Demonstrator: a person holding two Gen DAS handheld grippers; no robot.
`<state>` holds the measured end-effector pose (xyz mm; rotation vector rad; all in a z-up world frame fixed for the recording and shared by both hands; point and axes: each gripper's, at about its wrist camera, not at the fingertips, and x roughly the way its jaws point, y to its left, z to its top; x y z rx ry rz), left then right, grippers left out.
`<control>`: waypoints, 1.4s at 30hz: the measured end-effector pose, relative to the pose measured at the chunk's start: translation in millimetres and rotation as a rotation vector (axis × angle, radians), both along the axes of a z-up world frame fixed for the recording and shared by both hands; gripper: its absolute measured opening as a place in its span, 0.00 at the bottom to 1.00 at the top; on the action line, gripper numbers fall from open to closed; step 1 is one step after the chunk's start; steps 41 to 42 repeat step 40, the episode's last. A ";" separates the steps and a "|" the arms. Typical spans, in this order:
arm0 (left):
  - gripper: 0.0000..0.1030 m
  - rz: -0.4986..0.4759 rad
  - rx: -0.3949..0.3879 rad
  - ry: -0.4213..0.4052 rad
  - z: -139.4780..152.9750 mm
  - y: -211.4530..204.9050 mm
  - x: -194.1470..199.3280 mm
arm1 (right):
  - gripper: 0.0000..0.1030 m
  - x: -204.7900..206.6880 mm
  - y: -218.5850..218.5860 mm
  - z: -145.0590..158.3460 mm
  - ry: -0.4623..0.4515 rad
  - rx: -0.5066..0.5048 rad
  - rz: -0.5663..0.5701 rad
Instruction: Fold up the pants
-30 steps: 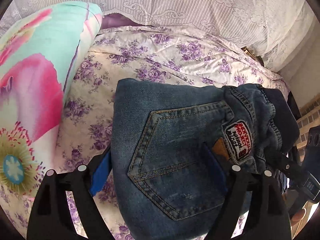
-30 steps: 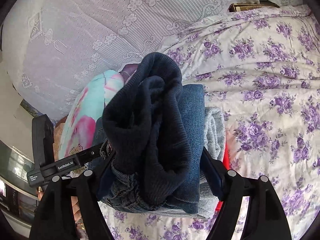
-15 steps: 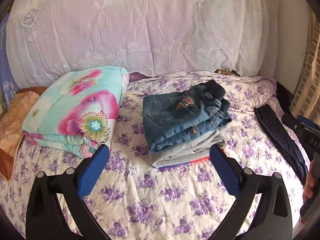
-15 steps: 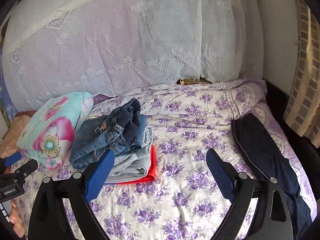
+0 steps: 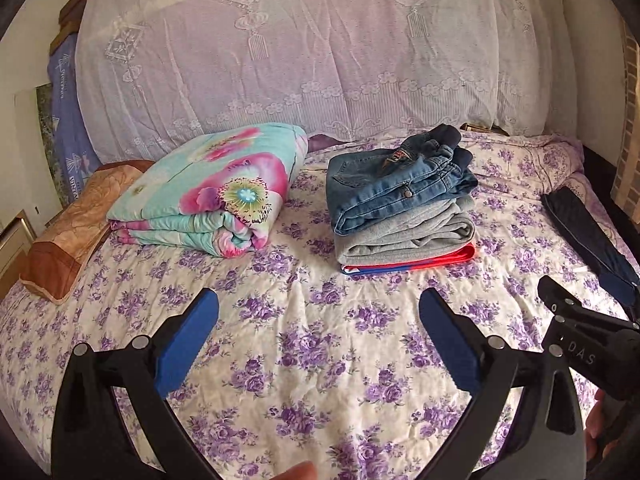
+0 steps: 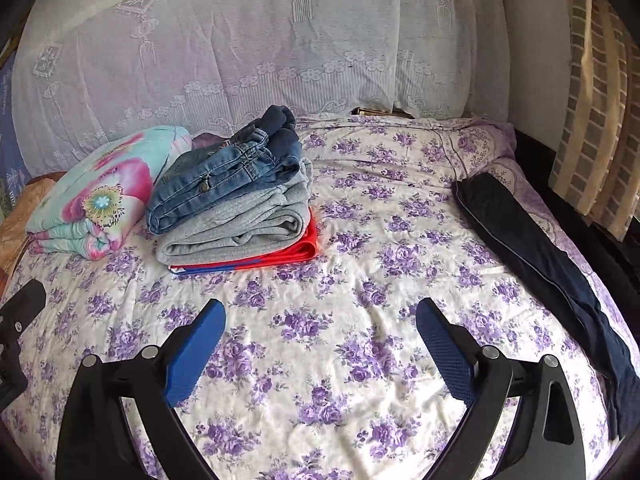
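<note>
Folded blue jeans (image 5: pixel 400 184) (image 6: pixel 224 176) lie on top of a stack with grey folded pants (image 5: pixel 404 232) (image 6: pixel 236 228) and a red-and-blue garment (image 5: pixel 412 262) (image 6: pixel 248 258) underneath, on the floral bed sheet (image 5: pixel 320 340) (image 6: pixel 360 260). Dark navy pants (image 5: pixel 588 232) (image 6: pixel 544 248) lie stretched out along the bed's right side. My left gripper (image 5: pixel 319 334) is open and empty, well in front of the stack. My right gripper (image 6: pixel 320 338) is open and empty, in front and to the right of the stack. The right gripper's body shows in the left wrist view (image 5: pixel 580 344).
A folded floral quilt (image 5: pixel 212 192) (image 6: pixel 92 188) lies left of the stack, with a brown pillow (image 5: pixel 76 228) further left. A lace-covered headboard (image 5: pixel 320 60) (image 6: pixel 260 40) stands behind. A brick wall with a curtain (image 6: pixel 600 100) is at the right.
Both grippers let go of the jeans on the stack and pulled back towards the foot of the bed. The jeans stay folded on top.
</note>
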<state>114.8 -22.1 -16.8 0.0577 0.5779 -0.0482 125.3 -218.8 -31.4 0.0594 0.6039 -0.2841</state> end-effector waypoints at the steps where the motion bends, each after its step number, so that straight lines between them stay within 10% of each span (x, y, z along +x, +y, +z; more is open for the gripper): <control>1: 0.95 -0.002 -0.012 -0.001 -3.0 0.9 -0.5 | 0.94 -1.9 0.2 -0.6 -0.015 -0.004 0.000; 15: 0.95 -0.033 -0.029 0.078 -36.5 -0.9 8.8 | 0.94 -3.8 17.7 -48.0 0.045 -0.066 0.075; 42: 0.95 -0.052 -0.009 0.091 -42.4 -7.2 9.2 | 0.94 -8.8 9.3 -46.0 0.039 -0.028 0.053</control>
